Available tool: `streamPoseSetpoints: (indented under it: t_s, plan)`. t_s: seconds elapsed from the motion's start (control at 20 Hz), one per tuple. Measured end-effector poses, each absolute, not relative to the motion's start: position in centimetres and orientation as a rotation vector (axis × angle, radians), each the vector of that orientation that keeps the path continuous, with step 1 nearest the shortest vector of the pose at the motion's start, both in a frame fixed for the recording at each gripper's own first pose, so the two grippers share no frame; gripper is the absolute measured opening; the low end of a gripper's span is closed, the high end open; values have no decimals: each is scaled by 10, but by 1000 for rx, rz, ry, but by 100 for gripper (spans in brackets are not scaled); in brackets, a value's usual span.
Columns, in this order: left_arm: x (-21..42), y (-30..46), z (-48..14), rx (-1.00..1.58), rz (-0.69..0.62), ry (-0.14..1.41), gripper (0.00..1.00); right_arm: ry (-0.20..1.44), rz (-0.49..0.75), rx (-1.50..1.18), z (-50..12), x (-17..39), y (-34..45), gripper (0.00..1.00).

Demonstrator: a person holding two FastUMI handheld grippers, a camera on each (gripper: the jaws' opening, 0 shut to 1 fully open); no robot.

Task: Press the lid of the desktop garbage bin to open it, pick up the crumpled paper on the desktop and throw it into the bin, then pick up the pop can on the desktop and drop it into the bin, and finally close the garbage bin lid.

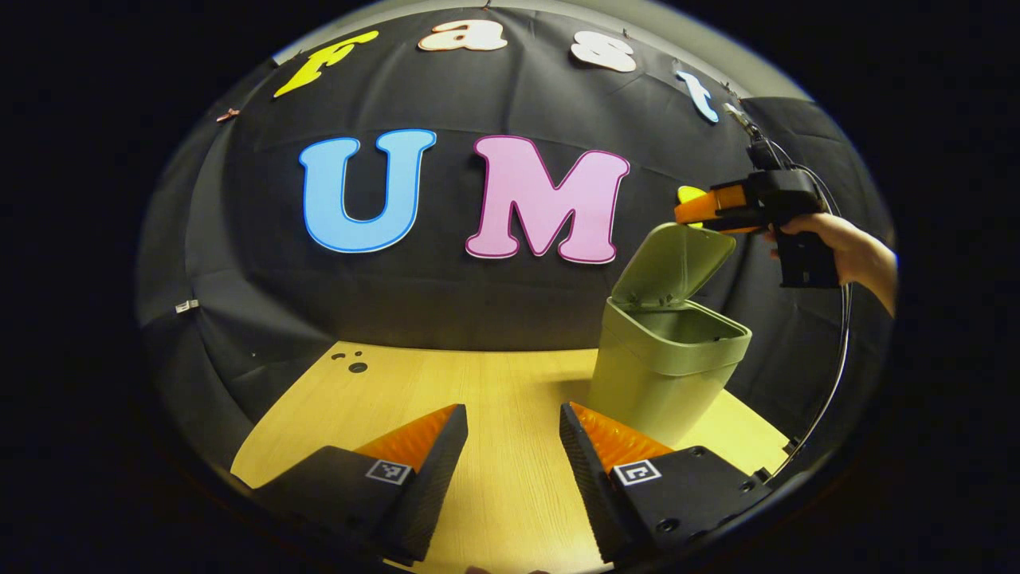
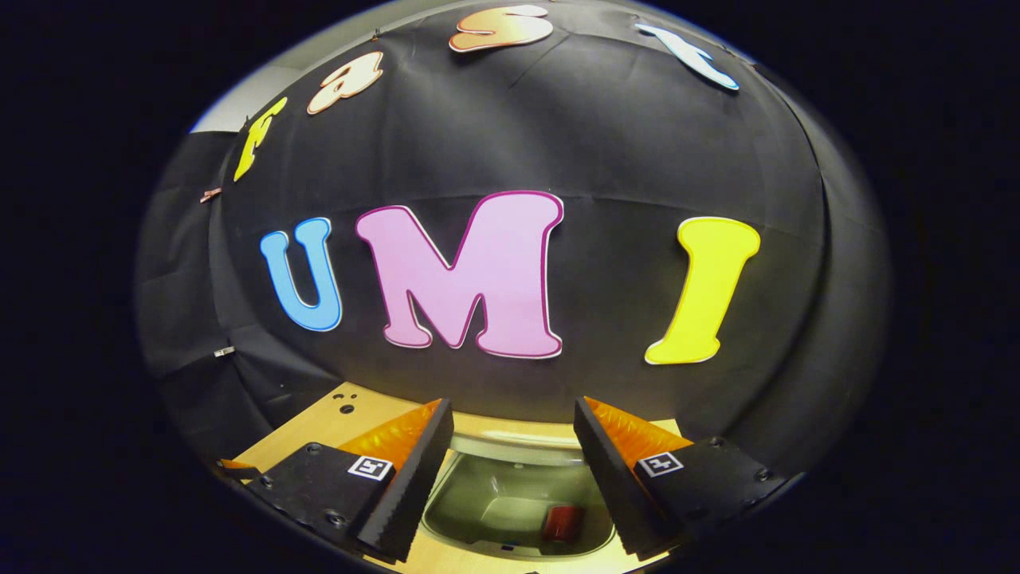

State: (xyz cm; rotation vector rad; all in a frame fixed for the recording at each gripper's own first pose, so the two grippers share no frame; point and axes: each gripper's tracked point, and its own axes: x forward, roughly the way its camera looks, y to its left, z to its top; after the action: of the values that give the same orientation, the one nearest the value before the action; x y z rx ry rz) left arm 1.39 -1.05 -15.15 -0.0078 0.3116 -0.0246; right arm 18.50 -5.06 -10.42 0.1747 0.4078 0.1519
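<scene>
A pale green garbage bin (image 1: pixel 665 375) stands on the wooden desktop (image 1: pixel 494 446) with its lid (image 1: pixel 673 263) tipped up and open. My left gripper (image 1: pixel 510 446) hovers low over the desk to the bin's left, open, with nothing between its fingers. In the left gripper view my right gripper (image 1: pixel 689 209) is held by a hand (image 1: pixel 849 251) in the air beside the raised lid's top edge. In the right gripper view my right gripper (image 2: pixel 510 458) is open above the bin's mouth (image 2: pixel 518 494), and a red can (image 2: pixel 562 522) lies inside at the bottom.
The black cloth wall rises just behind the desk. A few dark holes (image 1: pixel 355 363) mark the desk's far left corner. A cable (image 1: pixel 837 359) hangs from the right gripper down past the bin's right side.
</scene>
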Motion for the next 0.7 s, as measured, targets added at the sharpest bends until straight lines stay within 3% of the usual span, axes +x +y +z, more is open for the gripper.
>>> streamPoseSetpoints:
  t_s: [0.7]
  plan:
    - [21,-12,-150,-9,-33,314,77,545,175,149,-188,126,-30,96]
